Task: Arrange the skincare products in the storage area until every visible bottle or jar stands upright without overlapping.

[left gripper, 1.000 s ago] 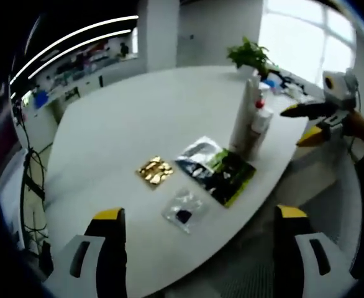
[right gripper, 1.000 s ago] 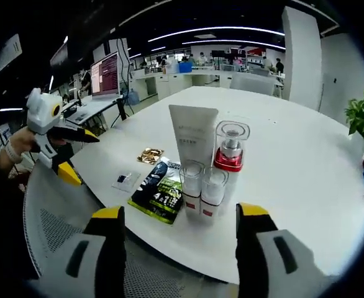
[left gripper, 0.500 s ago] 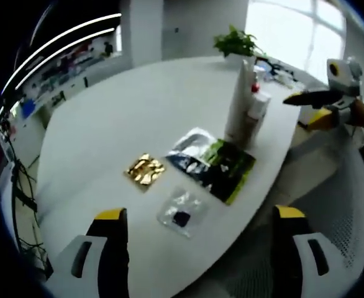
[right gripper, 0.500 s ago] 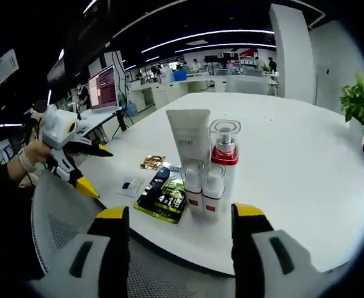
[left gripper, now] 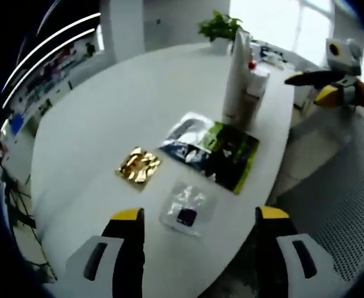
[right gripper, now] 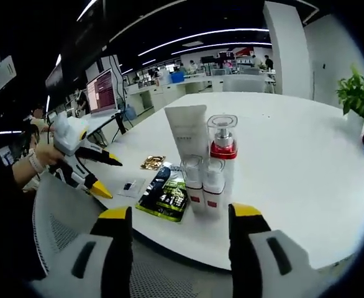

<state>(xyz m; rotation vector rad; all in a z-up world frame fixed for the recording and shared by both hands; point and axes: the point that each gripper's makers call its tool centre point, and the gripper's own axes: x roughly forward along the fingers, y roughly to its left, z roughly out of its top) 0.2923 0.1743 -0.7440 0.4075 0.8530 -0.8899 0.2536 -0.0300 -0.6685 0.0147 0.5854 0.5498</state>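
Note:
A white tube [right gripper: 188, 133], a clear-capped pump bottle with a red collar [right gripper: 222, 149] and two small clear-capped bottles [right gripper: 193, 180] stand upright in a tight cluster on the white table [right gripper: 294, 167]. My right gripper [right gripper: 179, 212] is open, just short of the table edge in front of them. The tube [left gripper: 238, 74] and pump bottle [left gripper: 254, 87] also stand at the far right of the left gripper view. My left gripper [left gripper: 199, 214] is open over the near edge, facing a clear sachet [left gripper: 185, 210]. Across the table, the left gripper [right gripper: 107, 175] and right gripper [left gripper: 306, 88] each show open in the other's view.
A black-and-green sachet [left gripper: 216, 155] on a silver one, and a gold sachet [left gripper: 137, 166], lie flat between the cluster and the left gripper. A potted plant [right gripper: 356, 96] stands at the far edge. A mesh chair back [right gripper: 64, 248] sits below the near edge.
My left gripper has come forward and lower towards the sachets, and its jaws stand a little narrower. The right gripper has hardly moved. The bottles and sachets stay put.

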